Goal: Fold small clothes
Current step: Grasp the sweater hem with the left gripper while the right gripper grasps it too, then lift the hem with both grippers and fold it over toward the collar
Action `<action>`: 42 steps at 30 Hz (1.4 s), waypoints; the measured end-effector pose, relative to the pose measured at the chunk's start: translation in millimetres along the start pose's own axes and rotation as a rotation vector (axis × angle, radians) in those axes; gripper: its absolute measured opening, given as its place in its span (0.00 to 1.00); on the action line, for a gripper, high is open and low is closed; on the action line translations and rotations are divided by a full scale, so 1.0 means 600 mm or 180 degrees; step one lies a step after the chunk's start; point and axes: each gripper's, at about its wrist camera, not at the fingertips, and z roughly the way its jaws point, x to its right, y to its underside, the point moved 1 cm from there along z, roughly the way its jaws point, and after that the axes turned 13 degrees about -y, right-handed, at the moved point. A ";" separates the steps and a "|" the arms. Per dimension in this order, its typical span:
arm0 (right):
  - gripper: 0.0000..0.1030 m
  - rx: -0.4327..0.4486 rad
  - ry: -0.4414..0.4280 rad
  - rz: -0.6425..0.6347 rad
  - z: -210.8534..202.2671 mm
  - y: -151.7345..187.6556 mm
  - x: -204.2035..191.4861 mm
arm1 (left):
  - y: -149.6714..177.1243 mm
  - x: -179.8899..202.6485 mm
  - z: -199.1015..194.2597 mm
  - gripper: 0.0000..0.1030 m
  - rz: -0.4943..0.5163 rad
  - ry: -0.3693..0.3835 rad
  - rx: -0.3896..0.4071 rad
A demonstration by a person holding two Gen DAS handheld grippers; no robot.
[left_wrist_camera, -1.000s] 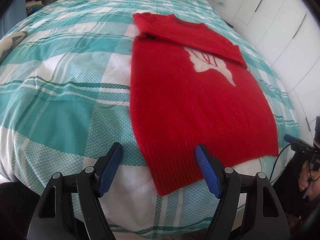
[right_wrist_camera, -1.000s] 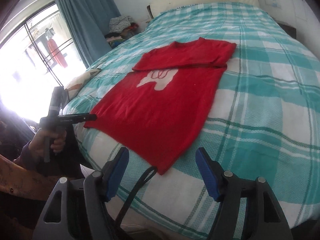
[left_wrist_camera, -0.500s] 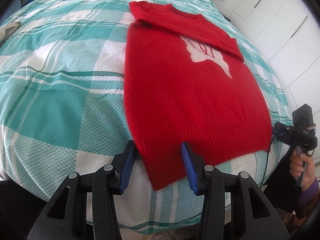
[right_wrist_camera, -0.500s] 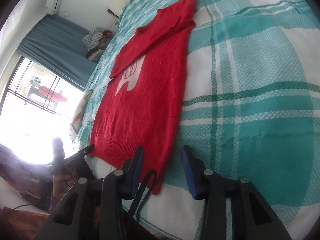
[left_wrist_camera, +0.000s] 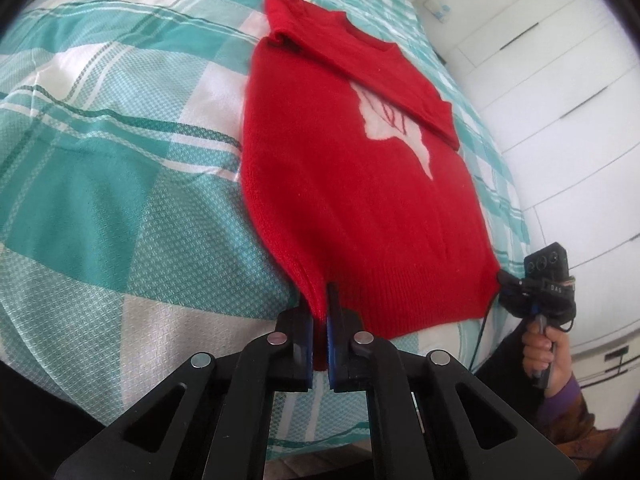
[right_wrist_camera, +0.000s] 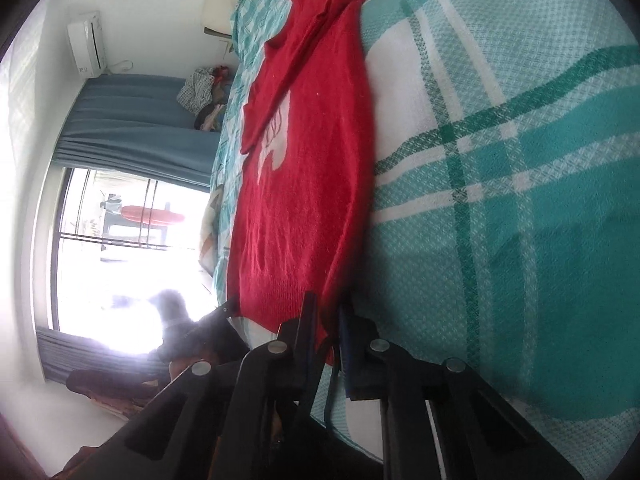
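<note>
**Two corners of the hem pinched, one soft jumper to fold**

Two views, left wrist first. From here I see the red jumper (left_wrist_camera: 352, 184) lying flat on the checked bed cover (left_wrist_camera: 120, 184), neckline far from me, ribbed hem nearest, both sleeves already laid across the chest over the white motif (left_wrist_camera: 396, 128). My left gripper (left_wrist_camera: 319, 328) has its jaws pressed together on the near left corner of the hem; the knit bunches into a narrow ridge between the blue pads and lifts slightly off the cover. At the far right, the person's hand (left_wrist_camera: 544, 344) holds the other tool at the opposite hem corner.

From the right wrist view, which is rolled well over, the same jumper (right_wrist_camera: 304, 184) runs away from me along the bed (right_wrist_camera: 520, 160). My right gripper (right_wrist_camera: 326, 320) is at the right hem corner with its jaws closing; red knit sits between them and I judge the pads are already biting it, though the edge is partly hidden by the fingers.

My reading of the cloth: light, limp, thick enough to hold a crease loosely, fuzzy enough not to slip from rubber pads. It will sag in the middle when lifted, so the two hem corners are the right hold, kept taut between the hands. The rib stretches, so I would pull gently. Loose sleeves could slide off the chest if the fold is rushed.
</note>
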 end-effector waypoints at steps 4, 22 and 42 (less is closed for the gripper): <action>0.33 0.0123 0.0164 0.0016 -0.014 -0.022 0.003 | -0.008 -0.005 -0.005 0.03 -0.0019 0.0039 0.0026; 0.61 0.1628 0.0528 -0.2600 -0.183 0.008 -0.337 | -0.013 0.006 0.007 0.03 0.0150 -0.0196 0.0157; 0.84 -0.0581 0.0527 -0.0771 -0.007 0.103 -0.180 | -0.014 0.015 0.008 0.04 0.0181 -0.0209 0.0188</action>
